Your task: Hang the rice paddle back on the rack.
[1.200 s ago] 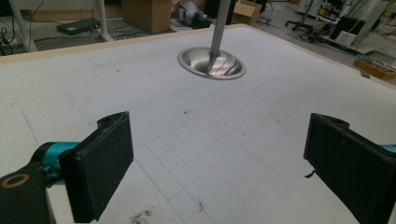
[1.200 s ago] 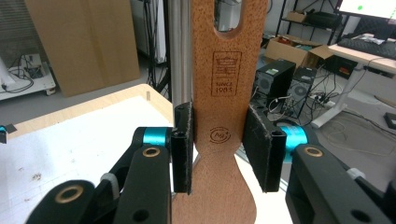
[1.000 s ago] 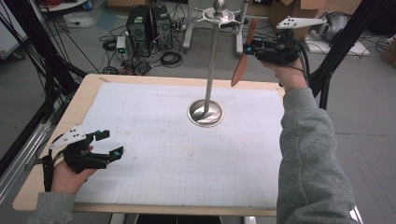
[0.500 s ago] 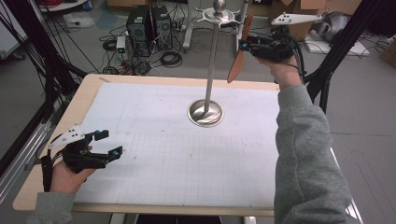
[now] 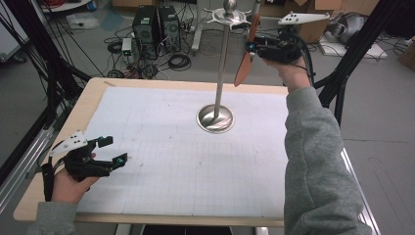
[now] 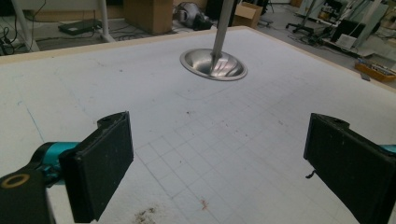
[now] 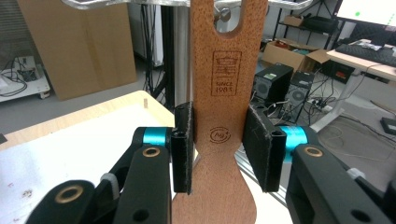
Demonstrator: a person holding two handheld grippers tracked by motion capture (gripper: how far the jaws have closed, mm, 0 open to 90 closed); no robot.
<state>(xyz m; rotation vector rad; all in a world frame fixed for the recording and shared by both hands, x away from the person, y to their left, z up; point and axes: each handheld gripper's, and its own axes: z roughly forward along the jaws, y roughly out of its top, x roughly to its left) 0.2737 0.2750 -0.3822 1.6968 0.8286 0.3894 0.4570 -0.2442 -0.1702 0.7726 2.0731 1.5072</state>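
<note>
A metal stand [image 5: 222,68] rises from a round base [image 5: 215,118] at the middle back of the white gridded mat; its hooked top [image 5: 229,17] reaches high. My right gripper [image 5: 252,46] is held up beside that top, shut on a flat wooden spatula [image 5: 243,66] that hangs tilted below it. In the right gripper view both pads [image 7: 183,144] press the spatula's [image 7: 224,70] narrow neck, its slotted end up by the stand's hook bar [image 7: 116,3]. My left gripper [image 5: 111,151] rests at the table's front left, open with nothing between its jaws [image 6: 217,163]; the base [image 6: 213,64] lies ahead.
The wooden table edge [image 5: 88,105] frames the mat. Beyond the far edge stand computer towers [image 5: 156,24], floor cables [image 5: 178,61] and cardboard boxes. Black frame poles [image 5: 359,44] rise at the right and left of the table.
The right hand has edged the spatula a little to the left, closer to the stand's top. The left hand and gripper have stayed put.
</note>
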